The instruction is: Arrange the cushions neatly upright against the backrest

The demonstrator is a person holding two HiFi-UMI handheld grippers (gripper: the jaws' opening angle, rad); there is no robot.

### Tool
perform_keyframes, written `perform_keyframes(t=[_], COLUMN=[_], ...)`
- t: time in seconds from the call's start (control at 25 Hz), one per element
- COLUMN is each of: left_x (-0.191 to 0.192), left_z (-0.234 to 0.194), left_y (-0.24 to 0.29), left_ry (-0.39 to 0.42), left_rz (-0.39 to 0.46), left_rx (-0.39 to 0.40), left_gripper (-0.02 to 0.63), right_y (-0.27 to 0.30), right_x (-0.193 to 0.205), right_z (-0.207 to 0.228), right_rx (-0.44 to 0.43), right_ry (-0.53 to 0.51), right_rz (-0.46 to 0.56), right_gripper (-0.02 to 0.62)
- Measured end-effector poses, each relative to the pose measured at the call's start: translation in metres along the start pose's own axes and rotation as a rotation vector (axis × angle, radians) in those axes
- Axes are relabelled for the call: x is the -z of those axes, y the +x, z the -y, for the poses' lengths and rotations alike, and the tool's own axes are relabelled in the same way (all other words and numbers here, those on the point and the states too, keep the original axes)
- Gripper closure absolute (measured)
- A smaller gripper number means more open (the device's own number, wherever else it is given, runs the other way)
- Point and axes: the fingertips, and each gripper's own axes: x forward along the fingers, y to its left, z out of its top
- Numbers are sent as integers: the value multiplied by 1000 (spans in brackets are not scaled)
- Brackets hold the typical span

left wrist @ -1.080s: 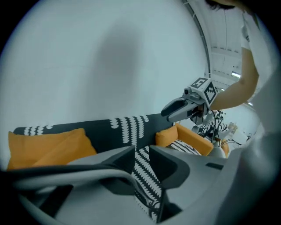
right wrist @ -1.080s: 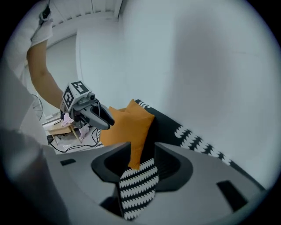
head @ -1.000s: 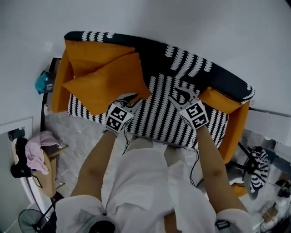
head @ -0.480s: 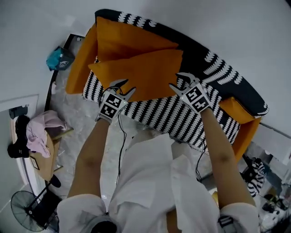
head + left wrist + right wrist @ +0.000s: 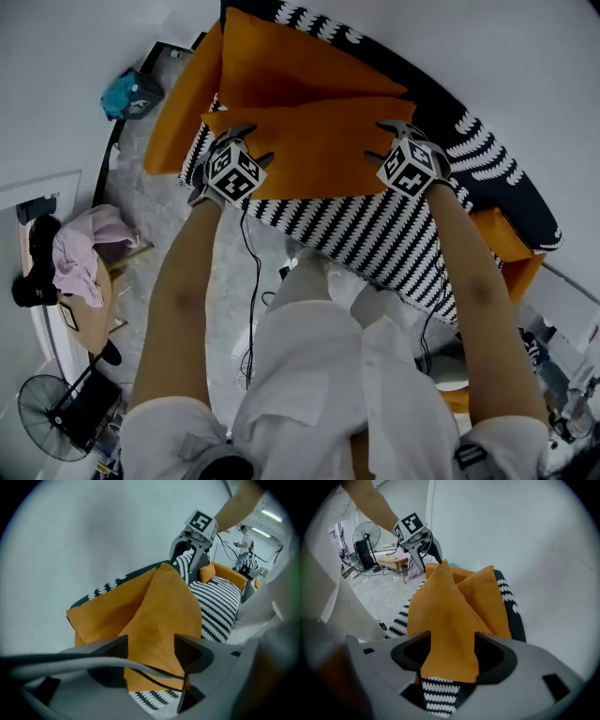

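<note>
Both pairs of jaws have just been opening and stand apart, pressing on nothing. One end corner of the front orange cushion point(image 5: 319, 155) sits between the jaws of the left gripper point(image 5: 248, 142), and the other end between those of the right gripper point(image 5: 382, 141). Beyond the jaws it slumps on the striped sofa seat point(image 5: 375, 234) against a second orange cushion point(image 5: 291, 70) at the backrest point(image 5: 487, 155). Any grip should bite equally deep at both ends, so the cushion rises level without twisting.

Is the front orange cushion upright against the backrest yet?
Not upright: tipped. In the head view the front orange cushion shows its broad face upward, slanting over the striped seat and resting against the rear cushion.
</note>
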Motion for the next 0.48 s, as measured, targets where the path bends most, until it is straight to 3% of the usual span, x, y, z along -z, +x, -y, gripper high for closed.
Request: perform_keyframes(t=[0.28,0.48], left_x=[9,23], left_z=[-18,-16], left_y=[28,55], left_ry=[204,259], left_rz=[-120,-229], left_rx=[6,66], left_gripper=[250,167], right_y=[41,68], right_x=[4,5], right_z=[11,15], right_rx=[-13,-36], right_ry=[-180,-293], right_rz=[-166,-242], right_gripper=[262,218])
